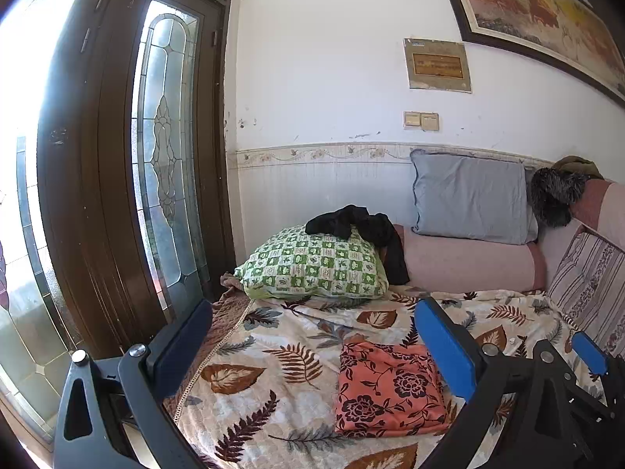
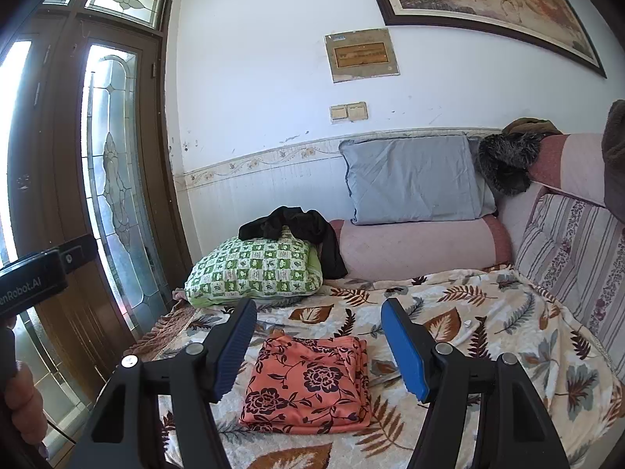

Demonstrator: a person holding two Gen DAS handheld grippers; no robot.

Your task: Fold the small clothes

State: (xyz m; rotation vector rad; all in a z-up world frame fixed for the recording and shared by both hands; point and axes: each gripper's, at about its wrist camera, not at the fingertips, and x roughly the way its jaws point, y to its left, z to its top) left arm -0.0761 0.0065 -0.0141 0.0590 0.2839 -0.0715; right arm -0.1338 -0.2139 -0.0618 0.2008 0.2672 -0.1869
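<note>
Leaf-print bed (image 2: 488,312): your orange floral cloth (image 2: 308,383) lies folded flat between the right tongs (image 2: 318,346), jaws apart and empty, left tongs (image 1: 312,348) likewise apart; next, likely fetch the black garment (image 2: 297,230) off the green pillow (image 2: 254,269), pinching one edge only.

Green checked pillow (image 2: 256,269), grey pillow (image 2: 414,179), leaf-print bedspread (image 2: 488,312), glazed door (image 1: 164,148).

We see a folded cloth (image 2: 308,383) lying on the bedspread (image 2: 488,312); behind it a checked pillow (image 2: 254,269) carries a dark garment (image 2: 297,226), door (image 2: 113,179) at left.
</note>
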